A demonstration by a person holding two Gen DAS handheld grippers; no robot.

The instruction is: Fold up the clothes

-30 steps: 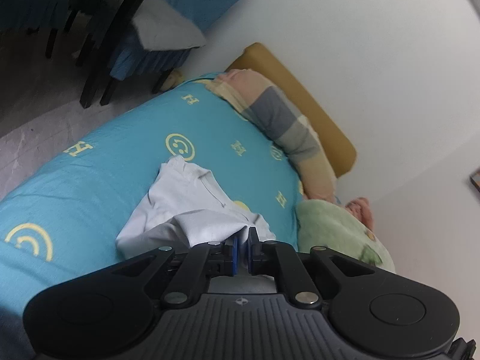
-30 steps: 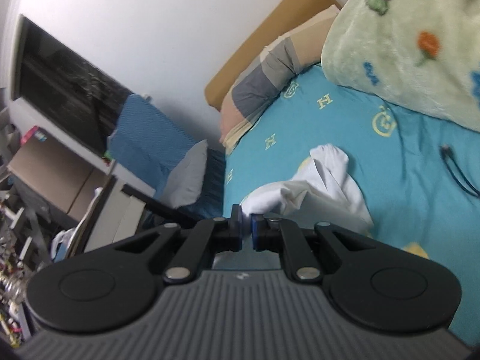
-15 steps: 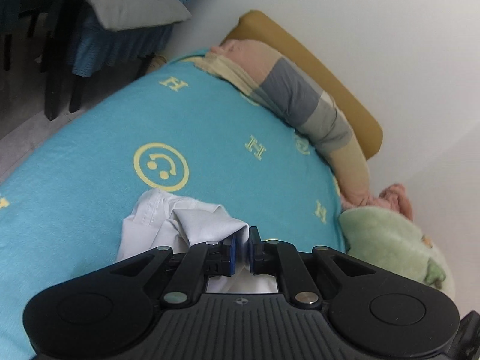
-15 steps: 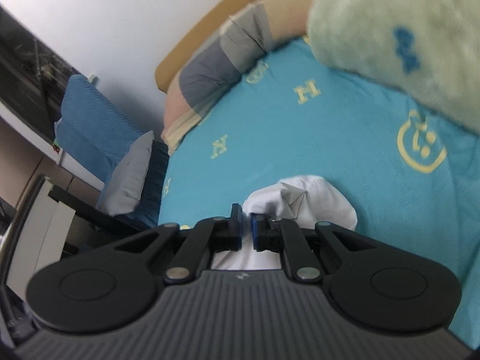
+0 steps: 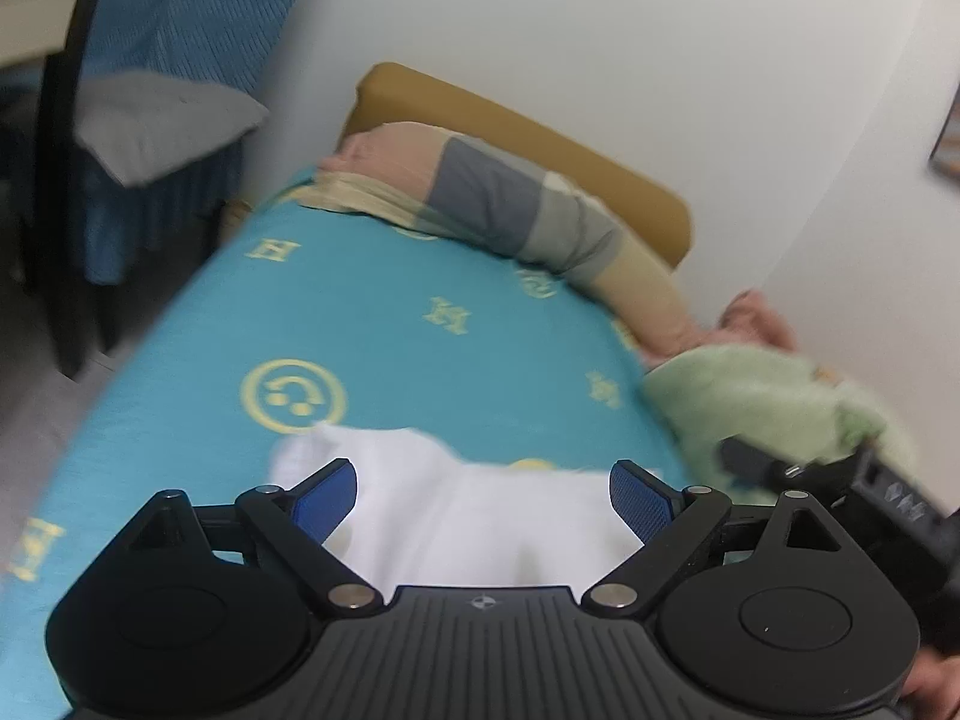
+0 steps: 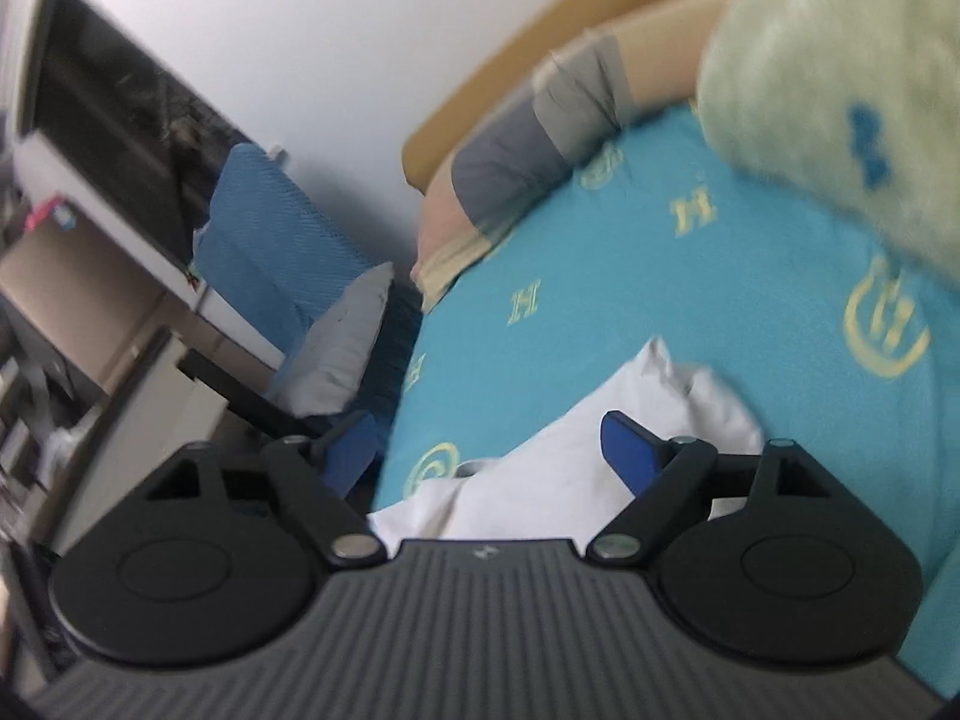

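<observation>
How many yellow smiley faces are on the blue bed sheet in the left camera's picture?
1 clear yellow smiley face, just beyond the crumpled white garment on the teal bed sheet. A yellow sliver at the garment's far edge may be a second, mostly hidden.

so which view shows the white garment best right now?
Left wrist: the white garment fills the space between the open pads, lying on the teal bedsheet. Right wrist shows only a bunched end, partly behind that gripper's body.

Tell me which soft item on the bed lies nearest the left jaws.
The white garment, lying loose right between the open jaws; the striped pillow and green blanket sit farther back.
</observation>
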